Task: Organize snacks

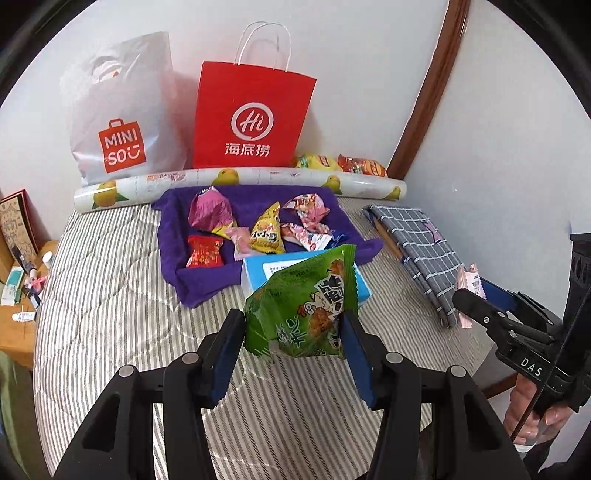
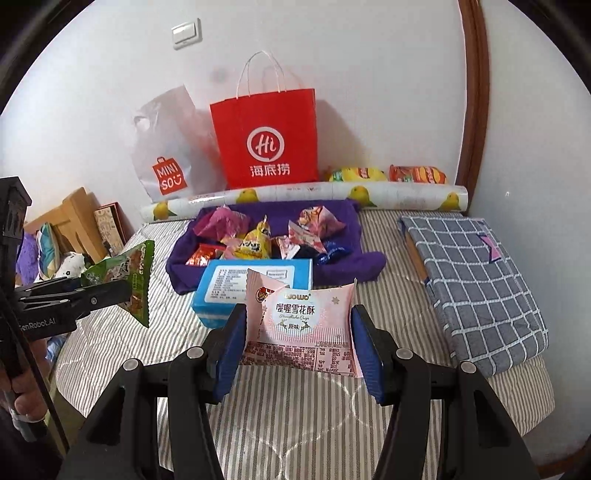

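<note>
My left claw (image 1: pixel 293 334) is clamped on a green snack packet (image 1: pixel 306 310), held in the air above the striped bed (image 1: pixel 110 314), just in front of the blue box (image 1: pixel 258 271). My right claw (image 2: pixel 297 338) grips a pink snack packet (image 2: pixel 303 321) by both side edges, likewise clear of the bed. Other snacks lie on the purple cloth (image 2: pixel 343 221) beyond the box, near the red paper bag (image 2: pixel 266 140).

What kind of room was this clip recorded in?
Most likely a bedroom at home. The snacks lie on a striped quilted mattress pushed against a white wall with a light switch, and shopping bags such as the red paper bag lean there.
</note>
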### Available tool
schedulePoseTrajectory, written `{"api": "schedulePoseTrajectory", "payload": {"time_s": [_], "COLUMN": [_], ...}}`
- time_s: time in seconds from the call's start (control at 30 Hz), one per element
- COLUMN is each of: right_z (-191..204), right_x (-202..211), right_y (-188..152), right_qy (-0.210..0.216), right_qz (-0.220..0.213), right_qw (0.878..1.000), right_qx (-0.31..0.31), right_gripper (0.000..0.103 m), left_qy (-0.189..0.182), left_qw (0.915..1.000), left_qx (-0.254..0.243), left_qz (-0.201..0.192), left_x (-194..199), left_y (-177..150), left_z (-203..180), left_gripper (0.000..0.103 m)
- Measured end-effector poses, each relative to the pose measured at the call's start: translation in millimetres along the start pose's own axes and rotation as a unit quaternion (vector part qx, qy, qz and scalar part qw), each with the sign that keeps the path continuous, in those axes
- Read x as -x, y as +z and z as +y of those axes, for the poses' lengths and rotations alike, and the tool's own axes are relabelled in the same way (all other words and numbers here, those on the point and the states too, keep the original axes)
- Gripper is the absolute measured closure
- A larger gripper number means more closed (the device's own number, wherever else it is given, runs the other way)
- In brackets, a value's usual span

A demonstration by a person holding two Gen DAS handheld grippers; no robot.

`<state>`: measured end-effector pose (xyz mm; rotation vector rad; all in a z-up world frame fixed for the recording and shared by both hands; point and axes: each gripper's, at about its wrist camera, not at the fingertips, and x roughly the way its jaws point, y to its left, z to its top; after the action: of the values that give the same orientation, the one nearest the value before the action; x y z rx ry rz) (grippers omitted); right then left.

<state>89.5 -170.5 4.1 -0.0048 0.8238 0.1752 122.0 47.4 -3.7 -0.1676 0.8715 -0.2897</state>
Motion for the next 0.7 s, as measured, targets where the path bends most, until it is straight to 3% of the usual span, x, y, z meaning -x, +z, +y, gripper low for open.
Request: {"api": "schedulePoseTrajectory", "payload": {"time_s": [0.33, 0.43, 0.7], "right_z": [-1, -1, 1], "right_x": [-4, -9, -36], "right_y": [28, 37, 36], "right_qy": [0.006, 0.009, 0.016], "right_qz": [-0.014, -0.018, 0.005], "right_qw": [1.0, 1.0, 1.0], "right_qx": [0.006, 0.011, 0.016], "right_gripper": [0.048, 0.048, 0.048], "left_qy": [-0.006, -0.01, 0.009], "left_qw": [0.9999, 0.9998, 0.9997], "left_qx": [0.001, 0.002, 0.011], "left_qz": [-0.015, -0.019, 0.02], "left_x": [1, -3, -34], "left_y": [27, 36, 26], "left_z": [-2, -3, 8], "left_gripper": [0.052, 0.056, 0.058]}}
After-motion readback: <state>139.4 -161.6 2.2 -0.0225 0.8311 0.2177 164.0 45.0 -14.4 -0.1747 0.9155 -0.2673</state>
